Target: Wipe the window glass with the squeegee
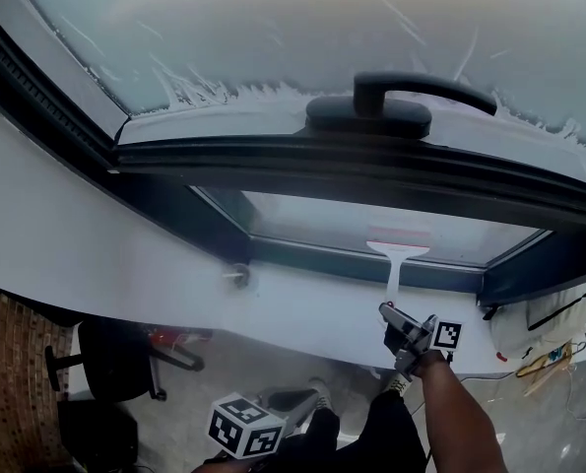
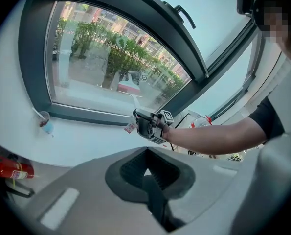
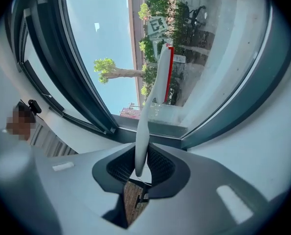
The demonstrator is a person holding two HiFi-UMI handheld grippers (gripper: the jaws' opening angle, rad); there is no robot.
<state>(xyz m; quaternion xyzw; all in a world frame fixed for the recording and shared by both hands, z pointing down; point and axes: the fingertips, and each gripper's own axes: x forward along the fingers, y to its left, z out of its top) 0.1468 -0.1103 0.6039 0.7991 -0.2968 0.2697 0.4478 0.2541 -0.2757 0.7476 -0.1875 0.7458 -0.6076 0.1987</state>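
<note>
- Right tool (image 3: 139, 169) clamps the squeegee (image 1: 395, 264) handle; keep its blade flat on the lower pane (image 1: 352, 220), one even stroke.
- Left tool (image 2: 147, 180), closed and empty, hangs below that pane.

Seen from the head view, my left gripper (image 2: 146, 179) is almost wholly lost below the bottom edge; only its marker cube (image 1: 245, 427) shows there. The end of the squeegee (image 3: 142, 126) handle is buried between the pads of my right gripper (image 3: 138, 173). Its blade stands edge-on to that gripper's camera, so I cannot tell whether it touches the window glass (image 3: 209, 48). The cup (image 2: 45, 123) on the sill (image 2: 86, 136) is too small to tell what it holds. The red extinguisher (image 2: 9, 168) is cut off by the dark rim of the lens.
</note>
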